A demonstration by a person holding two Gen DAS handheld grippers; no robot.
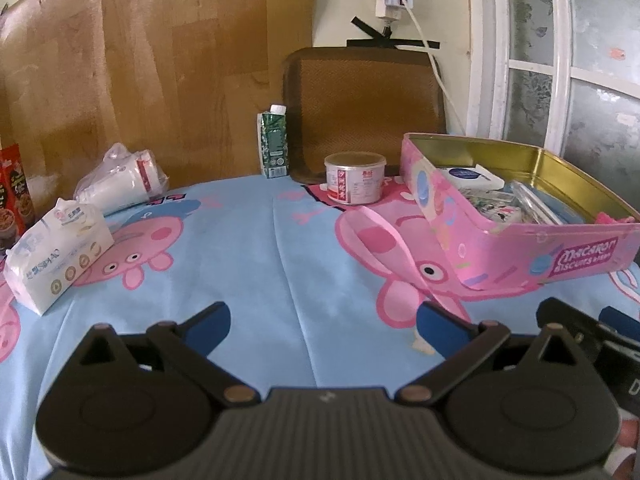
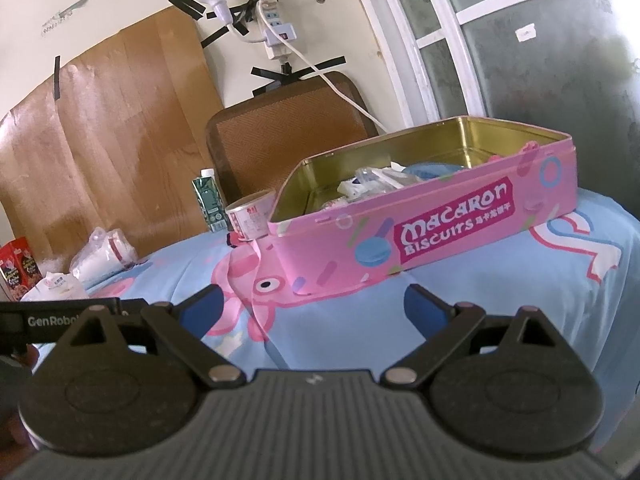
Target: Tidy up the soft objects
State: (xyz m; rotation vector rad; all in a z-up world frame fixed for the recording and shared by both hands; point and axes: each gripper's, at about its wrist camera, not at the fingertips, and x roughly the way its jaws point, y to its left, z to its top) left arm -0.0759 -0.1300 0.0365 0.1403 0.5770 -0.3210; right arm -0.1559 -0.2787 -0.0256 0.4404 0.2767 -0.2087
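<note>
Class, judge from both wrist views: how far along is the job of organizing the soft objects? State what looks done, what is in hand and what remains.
Done: the pink biscuit tin already holds several packets. In hand: nothing; the left claw and right claw are both open and empty above the bedsheet. Left: the tissue pack and the bagged white roll lie outside the tin.

both wrist views low over the bedsheet [image 1: 248, 240], facing the wall, sharing the pink tin [image 2: 440, 232]
</note>
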